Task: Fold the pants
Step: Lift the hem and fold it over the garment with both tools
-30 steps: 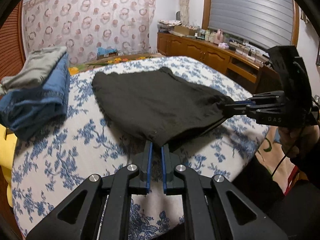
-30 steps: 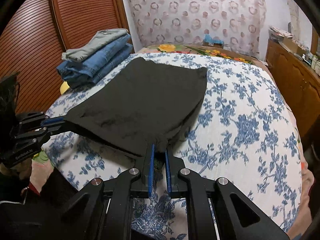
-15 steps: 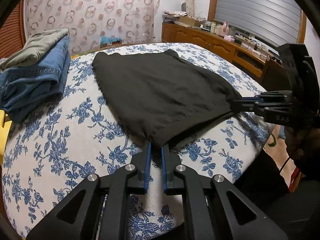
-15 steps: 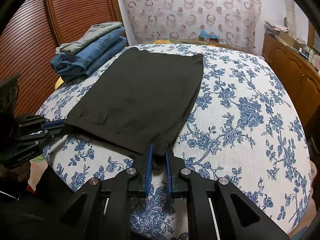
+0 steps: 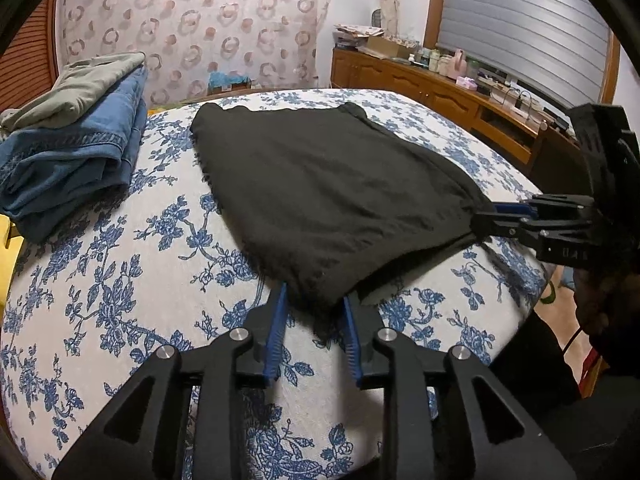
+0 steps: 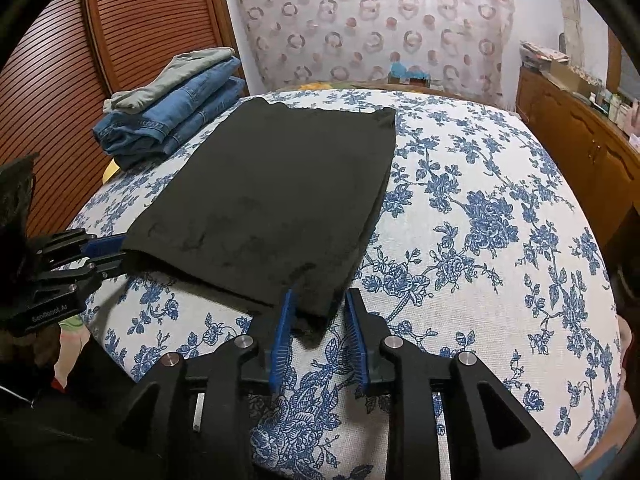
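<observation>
Black pants (image 5: 320, 192) lie folded flat on the blue-flowered bedspread (image 5: 120, 280). My left gripper (image 5: 314, 294) stands at their near corner with its jaws opening; the corner lies slack between the blue pads, which no longer pinch it. In the right wrist view the pants (image 6: 272, 200) look the same, and my right gripper (image 6: 320, 294) is also opening around the other near corner, cloth loose between its pads. Each view shows the other gripper at the side: the right gripper (image 5: 486, 220) and the left gripper (image 6: 120, 254), fingers parted at the cloth's edge.
A stack of folded blue jeans topped by a grey garment (image 5: 76, 140) (image 6: 172, 108) sits at the bed's far left. A wooden sideboard (image 5: 440, 92) with clutter runs along the right wall. A louvred wooden door (image 6: 140, 20) stands behind the stack. The bed's edge drops off beneath both grippers.
Both grippers were shut on the pants' near corners and have now parted their jaws. The pants have settled flatter onto the bedspread. Neither hand has shifted much.
</observation>
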Demonstrator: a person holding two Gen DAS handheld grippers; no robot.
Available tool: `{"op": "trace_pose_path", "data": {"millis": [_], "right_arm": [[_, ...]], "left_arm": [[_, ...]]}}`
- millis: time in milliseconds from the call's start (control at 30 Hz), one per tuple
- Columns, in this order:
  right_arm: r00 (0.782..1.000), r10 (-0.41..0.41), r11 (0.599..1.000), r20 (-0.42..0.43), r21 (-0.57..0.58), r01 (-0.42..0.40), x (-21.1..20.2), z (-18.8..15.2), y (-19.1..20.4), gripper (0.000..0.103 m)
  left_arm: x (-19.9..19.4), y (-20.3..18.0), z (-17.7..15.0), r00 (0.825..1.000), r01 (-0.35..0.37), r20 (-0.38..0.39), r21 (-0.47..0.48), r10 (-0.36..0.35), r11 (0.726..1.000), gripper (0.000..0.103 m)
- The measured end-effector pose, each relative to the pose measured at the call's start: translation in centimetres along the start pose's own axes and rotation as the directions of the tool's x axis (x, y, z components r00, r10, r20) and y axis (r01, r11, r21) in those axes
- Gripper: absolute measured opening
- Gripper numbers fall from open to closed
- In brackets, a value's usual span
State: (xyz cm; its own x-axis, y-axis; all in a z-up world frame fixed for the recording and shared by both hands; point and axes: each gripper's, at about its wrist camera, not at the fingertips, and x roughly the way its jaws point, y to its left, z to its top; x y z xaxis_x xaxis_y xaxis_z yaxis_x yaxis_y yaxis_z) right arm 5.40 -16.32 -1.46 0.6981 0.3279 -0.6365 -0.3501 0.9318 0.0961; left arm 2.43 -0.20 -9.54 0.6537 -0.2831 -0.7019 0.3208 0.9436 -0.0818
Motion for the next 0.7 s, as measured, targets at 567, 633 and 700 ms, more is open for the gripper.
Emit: {"op": "trace_pose_path", "data": {"millis": [567,633,700], "right_arm": [[0.997,0.078,0.997,0.026,0.023,-0.078,-0.6,0.2,-0.5,0.011],[0.996,0.077,0.997,0.043,0.015,-0.077,-1.3,0.4,-0.3,0.011],[0.995,0.078,0.997,0.056,0.005,-0.079,-1.9,0.7,-0.1,0.011]], "left_arm": [[-2.2,-0.1,0.4,0.994,0.065,0.086,0.004,-0.065,0.998,0.010],[-2.6,-0.2,0.7,0.993,0.065,0.097,0.007,-0.065,0.998,0.010],[-3.3,-0.2,1.1,0.992,0.065,0.110,0.011,-0.065,0.998,0.010]]}}
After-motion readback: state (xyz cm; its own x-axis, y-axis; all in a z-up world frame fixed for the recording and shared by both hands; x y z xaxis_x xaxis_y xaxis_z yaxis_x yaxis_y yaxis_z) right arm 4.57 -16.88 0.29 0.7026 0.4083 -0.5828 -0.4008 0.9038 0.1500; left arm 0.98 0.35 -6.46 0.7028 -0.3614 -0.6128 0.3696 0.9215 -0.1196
